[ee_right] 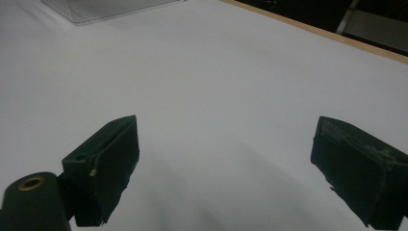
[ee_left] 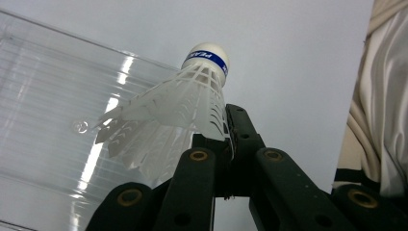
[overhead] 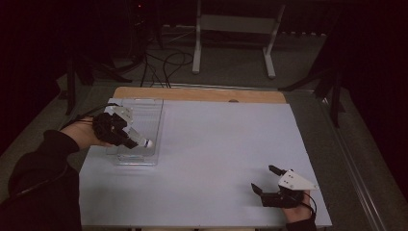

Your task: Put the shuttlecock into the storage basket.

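Note:
My left gripper (overhead: 131, 138) is shut on a white plastic shuttlecock (overhead: 146, 143) and holds it over the clear plastic tray (overhead: 144, 107) at the table's left. In the left gripper view the jaws pinch the skirt of the shuttlecock (ee_left: 183, 103), and its white cork with a blue band points away from the gripper, past the edge of the clear tray (ee_left: 43, 91). My right gripper (overhead: 266, 179) rests open near the table's front right edge. In the right gripper view the right gripper (ee_right: 223, 166) has nothing between its fingers.
The white table top (overhead: 216, 154) stretches between the two hands, with a wooden strip (overhead: 202, 95) along its far edge. A corner of the clear tray (ee_right: 96, 9) lies far off in the right gripper view. A white frame (overhead: 235, 33) and cables lie on the floor beyond.

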